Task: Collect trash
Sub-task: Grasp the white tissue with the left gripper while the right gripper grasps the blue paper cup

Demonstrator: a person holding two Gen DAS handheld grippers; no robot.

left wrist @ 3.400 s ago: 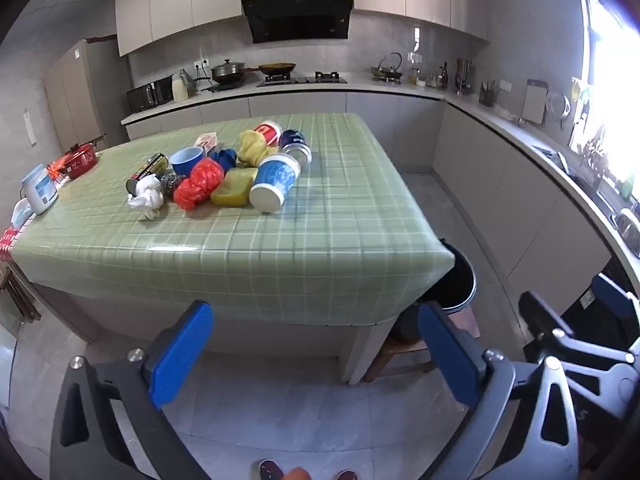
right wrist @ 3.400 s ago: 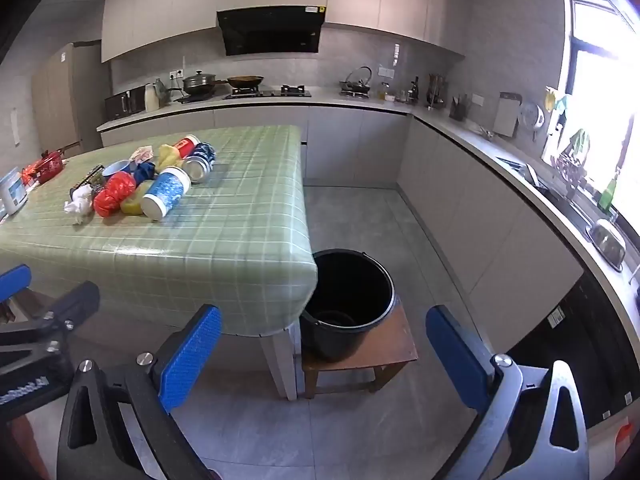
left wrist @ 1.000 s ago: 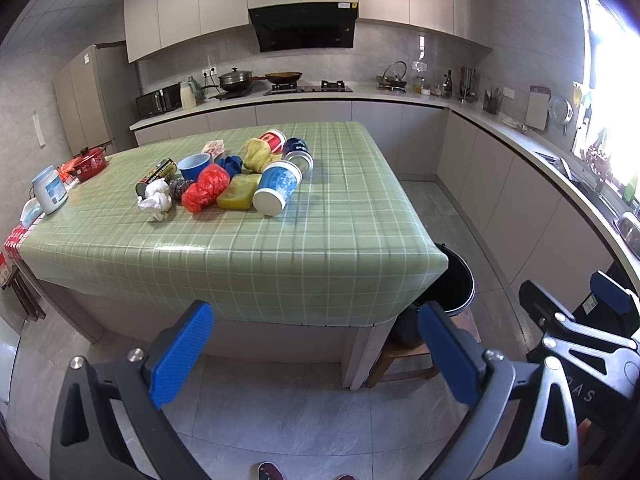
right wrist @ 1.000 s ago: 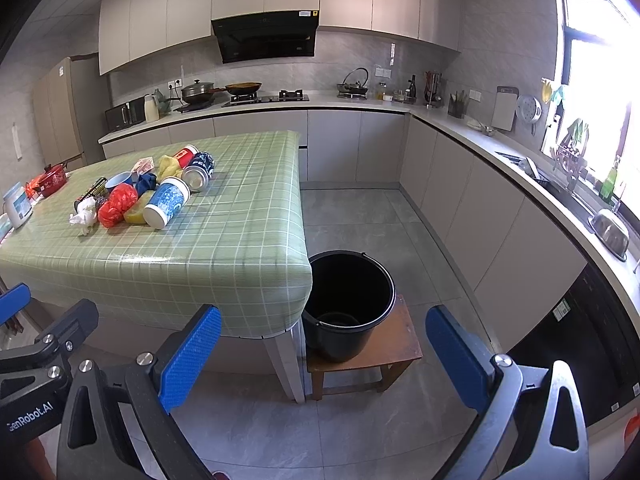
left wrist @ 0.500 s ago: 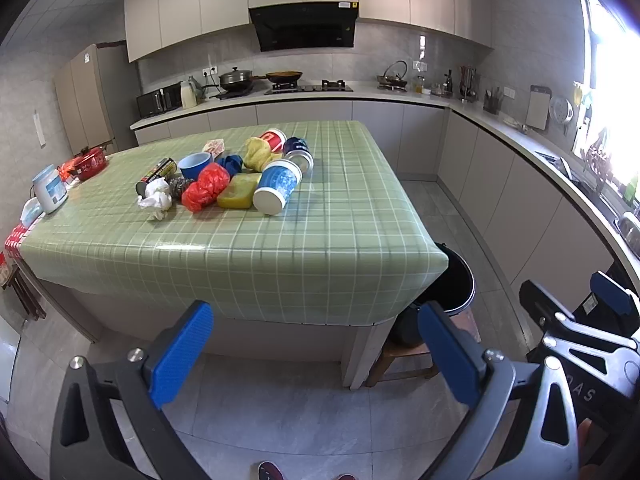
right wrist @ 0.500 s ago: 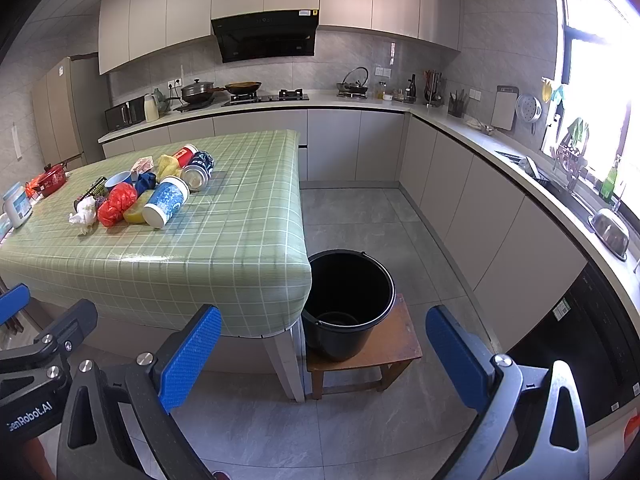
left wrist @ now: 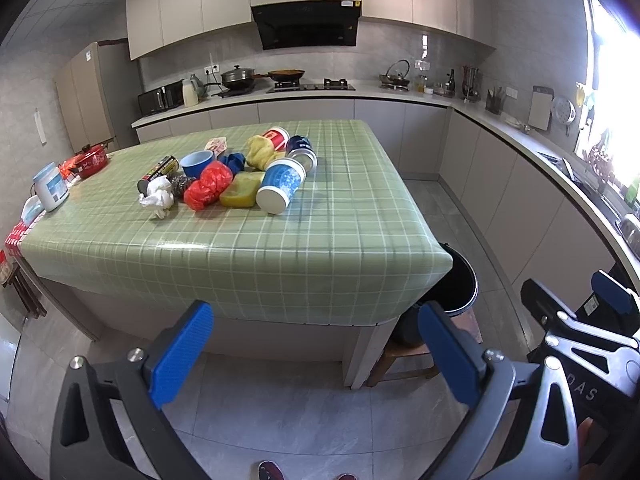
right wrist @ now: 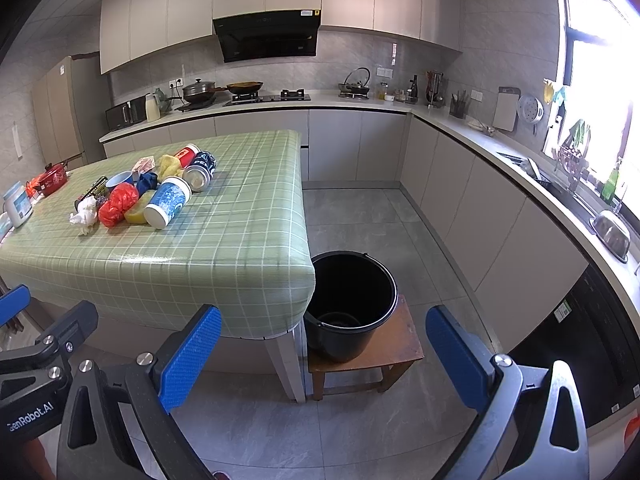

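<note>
On the body of our left gripper [right wrist: 40, 364], seen at the edge of the right wrist view, we read "GenRobot.AI"; on the right gripper [left wrist: 576, 344], seen from the left wrist, only the letters "DAS" are clear. The writing on the cups and cans is too small to read.

Both our grippers are spread wide and hold nothing: the left gripper [left wrist: 316, 354] and the right gripper [right wrist: 324, 360] hang over the grey floor, in front of the table [left wrist: 280, 264].

The trash lies in one heap on the far left part of the green checked cloth: a blue and white cup [left wrist: 282, 186] on its side, a red bag [left wrist: 208, 186], a yellow sponge [left wrist: 240, 194], a white crumpled tissue [left wrist: 158, 200]. The near half of the table is bare cloth. The black bucket [right wrist: 352, 304] stands on a wooden stool [right wrist: 404, 348], just beside the table's right corner, with free floor between it and the cabinets.
</note>
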